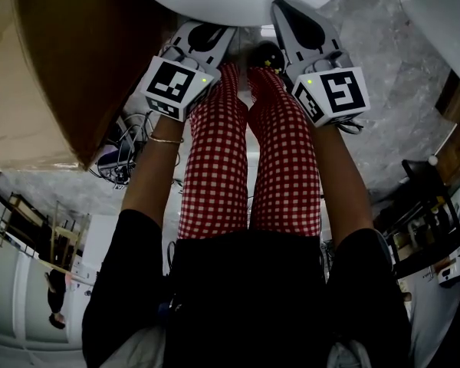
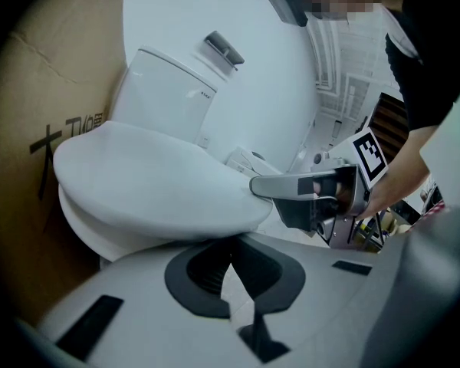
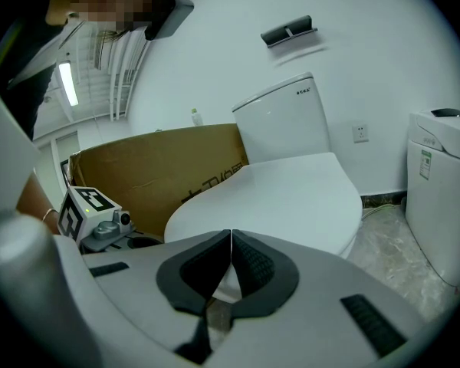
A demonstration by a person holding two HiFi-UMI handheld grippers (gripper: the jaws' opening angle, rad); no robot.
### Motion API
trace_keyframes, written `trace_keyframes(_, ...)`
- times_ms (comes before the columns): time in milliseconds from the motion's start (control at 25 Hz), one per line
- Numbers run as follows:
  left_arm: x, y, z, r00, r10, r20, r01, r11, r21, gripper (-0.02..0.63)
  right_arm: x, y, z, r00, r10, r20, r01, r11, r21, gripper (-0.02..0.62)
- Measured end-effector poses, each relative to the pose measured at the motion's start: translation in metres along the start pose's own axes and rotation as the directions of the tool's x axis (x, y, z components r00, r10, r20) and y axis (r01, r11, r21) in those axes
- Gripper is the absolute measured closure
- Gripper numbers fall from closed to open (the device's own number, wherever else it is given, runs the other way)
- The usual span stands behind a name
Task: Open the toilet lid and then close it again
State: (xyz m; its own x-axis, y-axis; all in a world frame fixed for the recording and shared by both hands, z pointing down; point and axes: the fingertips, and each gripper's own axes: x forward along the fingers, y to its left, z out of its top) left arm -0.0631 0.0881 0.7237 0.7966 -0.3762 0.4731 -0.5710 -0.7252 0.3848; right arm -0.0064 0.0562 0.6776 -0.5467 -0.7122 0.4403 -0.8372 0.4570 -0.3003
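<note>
The toilet lid lies flat and closed on the bowl, in front of the white tank that stands against the wall. A brown cardboard box leans just beside the toilet on its one side.

I have both grippers at the lid's front edge. The left gripper sits low, just under the rim, its jaws pressed together with nothing between them. The right gripper points at the lid from near the front, its jaws also clenched and empty. From the left gripper view its tip looks to be touching the rim's edge, though I cannot be sure of contact.

From above, I see the two marker cubes side by side over legs in red checked trousers and a marbled floor.

With the lid down and nothing gripped, I judge this to be the start of the opening step. The next move calls for hooking a closed tip under the rim and raising it in an arc toward the tank.
</note>
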Motion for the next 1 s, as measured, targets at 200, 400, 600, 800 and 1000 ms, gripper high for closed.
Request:
trace_keyframes(200,0.0,0.0,-0.002,1.0,-0.015,-0.001,0.015,1.0,0.009,0.603,0.001,0.001,-0.001,1.0,-0.001,0.001,0.001,1.0,-0.002,0.575)
trace_keyframes(400,0.0,0.001,-0.002,1.0,-0.008,-0.016,0.008,1.0,-0.008,0.603,0.003,0.002,-0.001,1.0,-0.001,-0.014,0.001,1.0,0.004,0.575)
trace_keyframes(600,-0.002,0.002,-0.002,0.999,0.004,-0.032,-0.005,1.0,-0.023,0.603,0.004,0.005,-0.001,0.999,0.01,-0.036,-0.009,1.0,0.019,0.575)
trace_keyframes(800,-0.007,0.002,-0.008,0.999,0.018,-0.032,-0.019,0.999,-0.049,0.603,0.005,0.004,-0.004,0.998,0.009,-0.054,-0.008,1.0,0.02,0.575)
trace_keyframes(1000,-0.006,0.003,-0.011,0.999,0.02,-0.036,-0.021,0.999,-0.046,0.603,0.007,0.002,-0.007,0.997,0.019,-0.068,-0.017,1.0,0.023,0.575)
